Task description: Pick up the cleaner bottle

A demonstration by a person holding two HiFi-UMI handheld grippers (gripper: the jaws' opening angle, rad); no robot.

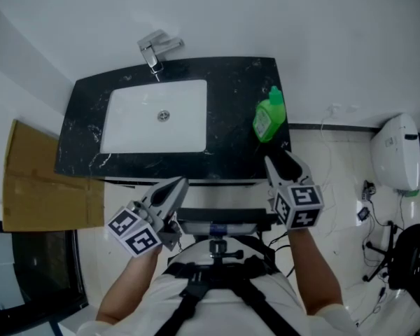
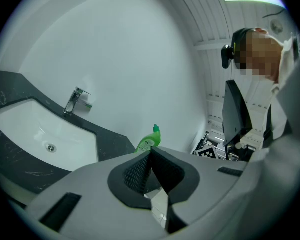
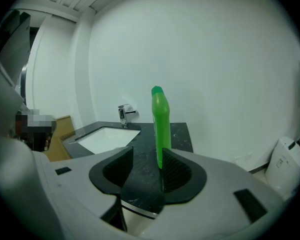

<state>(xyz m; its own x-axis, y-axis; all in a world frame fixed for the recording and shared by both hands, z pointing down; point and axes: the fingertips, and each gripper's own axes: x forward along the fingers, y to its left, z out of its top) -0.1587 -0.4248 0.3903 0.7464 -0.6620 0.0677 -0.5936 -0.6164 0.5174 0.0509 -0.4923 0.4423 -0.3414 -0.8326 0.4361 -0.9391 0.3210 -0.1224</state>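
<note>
Got right gripper (image 1: 280,164), jaws apart, aimed at bottle (image 1: 269,117) at 12 o'clock for the grab, left gripper (image 1: 176,186) idle, jaws together.

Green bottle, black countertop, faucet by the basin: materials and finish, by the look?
Green squeeze bottle: plastic, probably; uniform saturated colour, smooth moulded shape, soft sheen.
Black countertop: polished stone or a stone-look slab; pale veins and flecks, glossy surface. Which one, the pictures leave open.
Silver faucet: metal with a chrome-like finish; bright, mirror-like highlights.
</note>
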